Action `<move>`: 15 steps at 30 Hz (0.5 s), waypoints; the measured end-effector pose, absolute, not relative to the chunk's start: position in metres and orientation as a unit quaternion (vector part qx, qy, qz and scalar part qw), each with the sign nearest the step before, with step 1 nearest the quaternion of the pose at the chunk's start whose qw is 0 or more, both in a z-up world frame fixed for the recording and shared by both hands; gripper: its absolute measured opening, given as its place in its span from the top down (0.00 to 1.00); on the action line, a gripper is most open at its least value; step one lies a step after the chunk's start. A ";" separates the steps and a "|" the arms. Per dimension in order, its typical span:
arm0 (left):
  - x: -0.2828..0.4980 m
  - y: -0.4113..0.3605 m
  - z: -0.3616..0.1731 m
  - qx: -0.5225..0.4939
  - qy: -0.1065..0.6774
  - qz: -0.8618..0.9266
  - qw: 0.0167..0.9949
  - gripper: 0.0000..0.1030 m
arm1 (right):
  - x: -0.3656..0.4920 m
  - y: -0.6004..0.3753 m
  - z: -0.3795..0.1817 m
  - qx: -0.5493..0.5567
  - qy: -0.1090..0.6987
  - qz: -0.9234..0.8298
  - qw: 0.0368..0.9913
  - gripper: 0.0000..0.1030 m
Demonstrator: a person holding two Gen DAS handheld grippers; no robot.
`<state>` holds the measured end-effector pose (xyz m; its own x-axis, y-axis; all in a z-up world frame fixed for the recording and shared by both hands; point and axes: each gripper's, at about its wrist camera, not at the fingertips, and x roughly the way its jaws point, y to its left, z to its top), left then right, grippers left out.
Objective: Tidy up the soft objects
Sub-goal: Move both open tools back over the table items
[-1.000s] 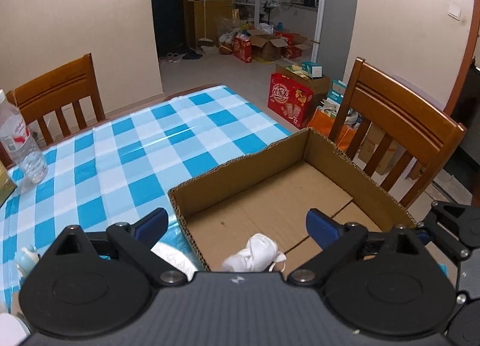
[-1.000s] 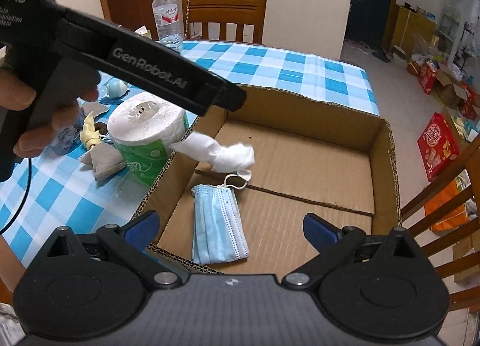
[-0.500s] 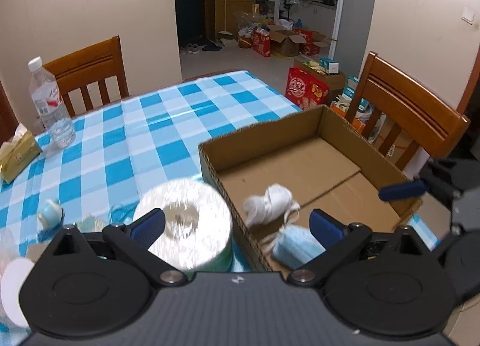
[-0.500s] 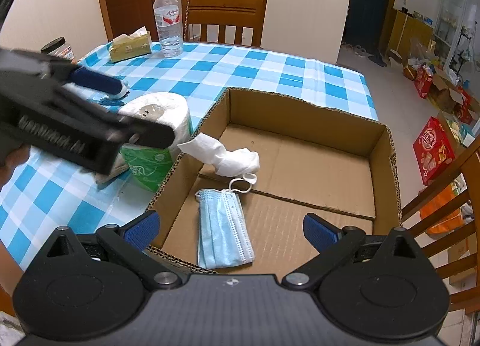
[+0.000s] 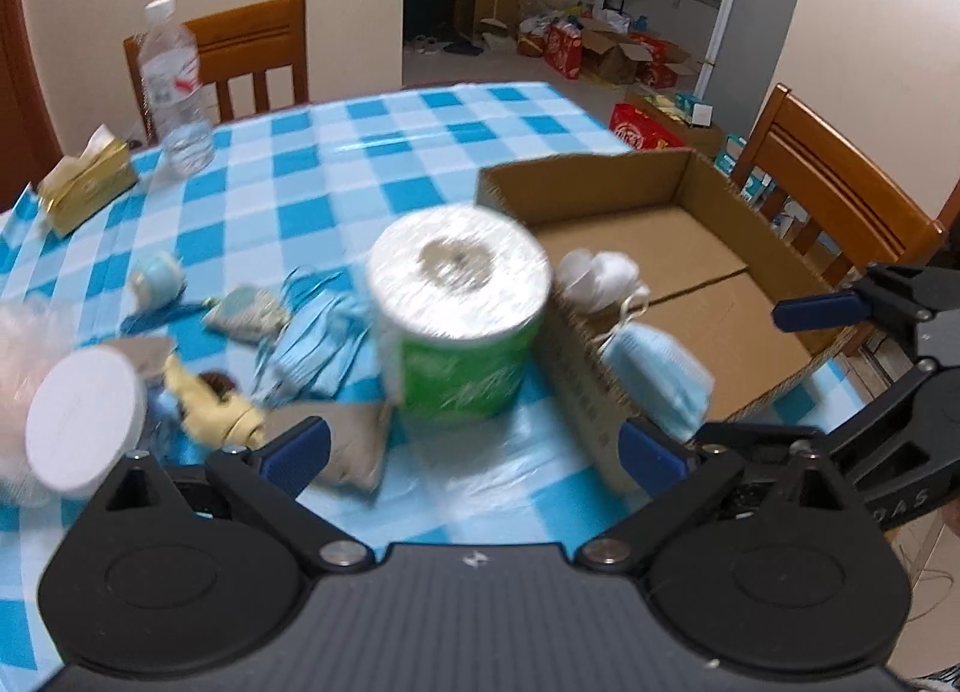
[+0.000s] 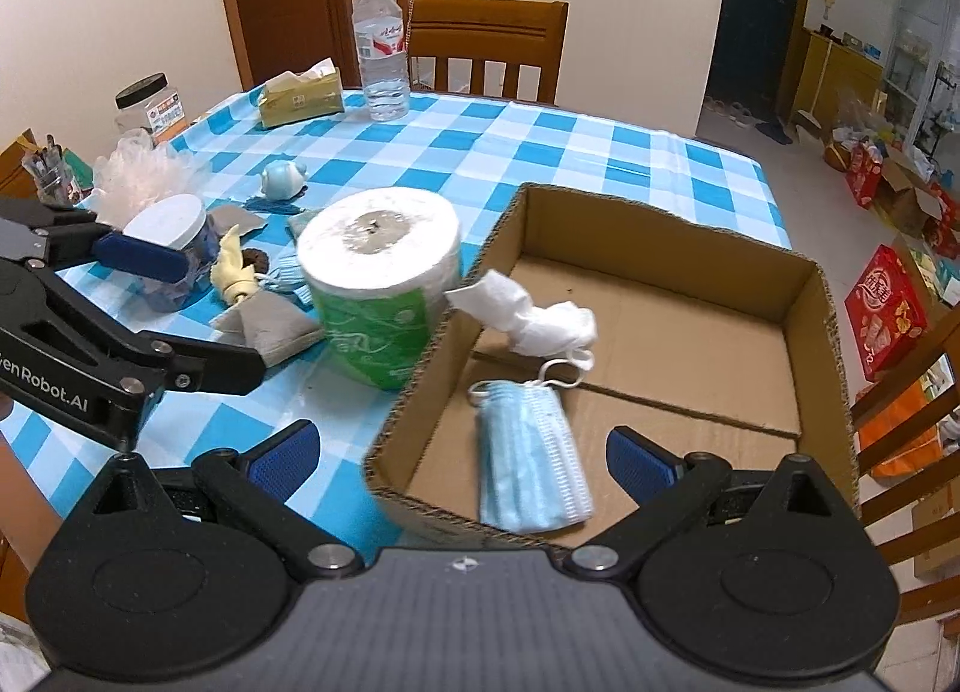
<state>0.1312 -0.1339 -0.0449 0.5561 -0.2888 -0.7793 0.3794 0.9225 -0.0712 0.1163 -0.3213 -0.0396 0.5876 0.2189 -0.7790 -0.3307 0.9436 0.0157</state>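
Over on the left of the checked table (image 6: 540, 146), the loose soft things lie in a heap: a pale net puff (image 6: 147, 176), a white-lidded jar (image 6: 171, 227), a yellowish toy (image 6: 234, 272), a grey pouch (image 6: 267, 326) and another blue mask (image 5: 318, 347) spread flat on the cloth. The left gripper (image 5: 474, 446) was over the cardboard box (image 6: 660, 224) a second ago and has since swung back out toward that heap; its view is streaked with motion, its fingers stand wide apart, and nothing is between them. Just ahead of it the toilet roll (image 6: 381, 284) in its green wrapper stands upright on the cloth, close against the box's outer wall. Moving right, inside the box, the crumpled white cloth (image 6: 534, 320) leans at the near-left corner with one end poking over the rim, and the folded blue face mask (image 6: 534, 464) lies flat on the floor beside it, ear loops curled toward the cloth. The right gripper (image 6: 462, 452) hangs over the box's near edge, fingers also spread and empty, much where it was before. To my eye two soft items are in, and the left one is heading for its next pick, the roll or the mask by it being likeliest.
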 end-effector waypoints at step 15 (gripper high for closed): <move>0.121 -0.035 -0.054 0.077 0.429 -0.214 0.874 0.01 | 0.100 -0.229 -0.036 -0.068 0.441 0.101 0.889 0.00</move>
